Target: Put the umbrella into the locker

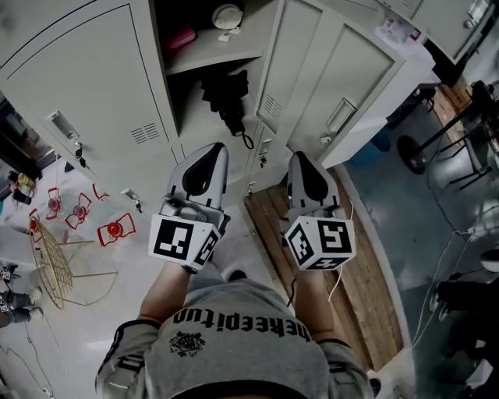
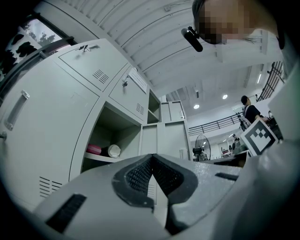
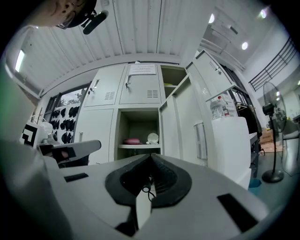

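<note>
Head view looks steeply down from above the person, over the left claw (image 1: 217, 148) and right claw (image 1: 299, 156), at the open locker (image 1: 308, 70) close ahead. Each gripper view rides low behind its own claw, facing forward — all three share the locker's shelf (image 1: 204, 53).

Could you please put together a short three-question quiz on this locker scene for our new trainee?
1. True or false: the black umbrella sits inside the open locker, below the shelf.
2. What stands on that shelf beside the pink item? A) a white round object B) a blue bottle C) a red book
3. Fill in: the left claw and the right claw are both ____ (open or shut).
Key: 1 true; 2 A; 3 shut.
</note>
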Demonstrator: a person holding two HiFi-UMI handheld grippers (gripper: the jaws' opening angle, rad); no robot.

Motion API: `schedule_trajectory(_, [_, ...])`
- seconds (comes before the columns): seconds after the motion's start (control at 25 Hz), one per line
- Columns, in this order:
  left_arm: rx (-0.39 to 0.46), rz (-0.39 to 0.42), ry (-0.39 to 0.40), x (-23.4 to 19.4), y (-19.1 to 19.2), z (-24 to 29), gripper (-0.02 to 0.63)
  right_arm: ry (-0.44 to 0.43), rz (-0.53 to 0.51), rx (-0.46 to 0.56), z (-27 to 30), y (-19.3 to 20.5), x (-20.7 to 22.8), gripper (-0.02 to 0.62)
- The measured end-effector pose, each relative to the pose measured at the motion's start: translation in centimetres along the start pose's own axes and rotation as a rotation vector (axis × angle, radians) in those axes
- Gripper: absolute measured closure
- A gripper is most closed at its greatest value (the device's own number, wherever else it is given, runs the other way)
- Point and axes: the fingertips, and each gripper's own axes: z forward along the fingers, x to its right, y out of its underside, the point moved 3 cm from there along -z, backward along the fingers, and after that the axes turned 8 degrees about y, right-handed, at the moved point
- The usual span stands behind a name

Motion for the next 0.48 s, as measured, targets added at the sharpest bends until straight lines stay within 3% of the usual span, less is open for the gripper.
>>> schedule_trajectory(0.48, [-0.003,-0.003,0.012,2.2,0.3,0.1,0.603,0.056,-0.005,0.036,-3.1,-0.4,2.1,0.592])
